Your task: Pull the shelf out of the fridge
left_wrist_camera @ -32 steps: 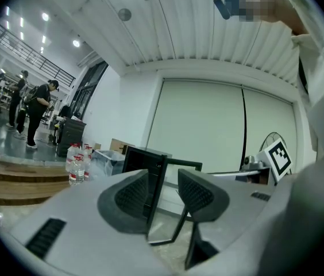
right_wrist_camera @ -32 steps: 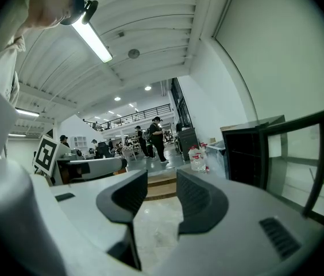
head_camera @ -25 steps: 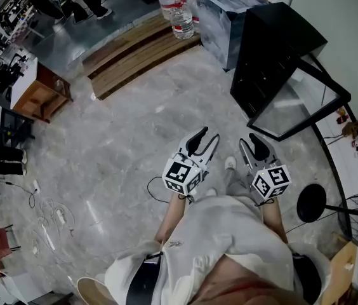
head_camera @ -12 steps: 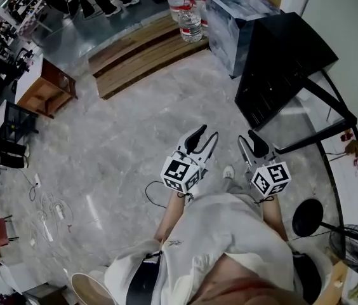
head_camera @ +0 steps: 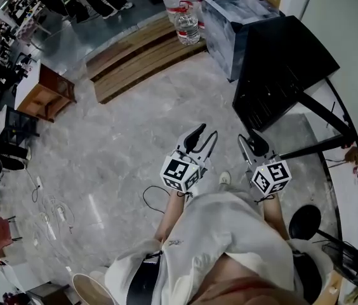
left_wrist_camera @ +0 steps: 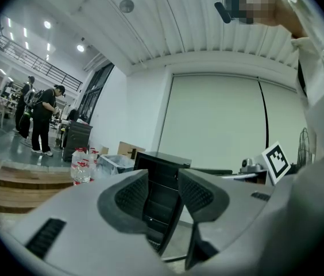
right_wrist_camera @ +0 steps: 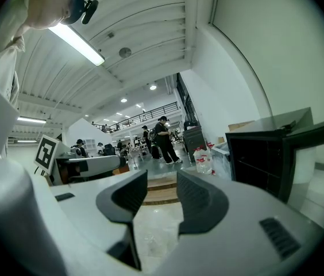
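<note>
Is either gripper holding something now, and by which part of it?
Nothing is held. The left gripper and the right gripper each have jaws slightly apart with nothing between them, and both are short of the black fridge.

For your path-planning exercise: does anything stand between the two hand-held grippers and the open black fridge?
Nothing visible does. Only bare marble floor lies between the left hand-held gripper, the right hand-held gripper and the open black fridge.

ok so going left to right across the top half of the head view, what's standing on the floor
wooden cabinet → water bottles → clear plastic bin → black fridge
</note>
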`<action>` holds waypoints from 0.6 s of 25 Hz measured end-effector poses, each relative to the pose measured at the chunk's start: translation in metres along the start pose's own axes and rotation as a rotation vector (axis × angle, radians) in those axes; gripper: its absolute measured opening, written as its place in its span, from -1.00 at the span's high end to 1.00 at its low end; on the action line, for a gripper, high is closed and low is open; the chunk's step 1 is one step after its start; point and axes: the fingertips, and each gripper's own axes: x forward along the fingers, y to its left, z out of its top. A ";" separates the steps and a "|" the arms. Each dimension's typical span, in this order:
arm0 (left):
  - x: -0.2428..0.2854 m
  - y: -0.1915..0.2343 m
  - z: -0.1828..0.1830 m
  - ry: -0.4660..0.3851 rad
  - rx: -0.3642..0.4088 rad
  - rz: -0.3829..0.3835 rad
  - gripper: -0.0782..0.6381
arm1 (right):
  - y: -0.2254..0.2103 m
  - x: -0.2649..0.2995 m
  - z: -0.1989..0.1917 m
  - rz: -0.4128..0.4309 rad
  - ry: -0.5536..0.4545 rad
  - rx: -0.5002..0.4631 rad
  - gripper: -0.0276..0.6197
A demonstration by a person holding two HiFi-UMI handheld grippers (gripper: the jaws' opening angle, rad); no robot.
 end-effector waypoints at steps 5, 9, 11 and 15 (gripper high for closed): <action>0.036 0.002 0.006 0.004 -0.002 0.013 0.31 | -0.035 0.011 0.012 0.013 0.005 0.006 0.43; 0.058 0.003 0.012 0.003 0.005 0.021 0.31 | -0.055 0.019 0.022 0.028 0.008 0.006 0.43; 0.067 0.004 0.013 0.003 0.010 0.026 0.31 | -0.064 0.023 0.024 0.035 0.007 0.006 0.43; 0.083 0.005 0.016 0.005 0.019 0.028 0.31 | -0.078 0.030 0.028 0.044 0.007 0.012 0.43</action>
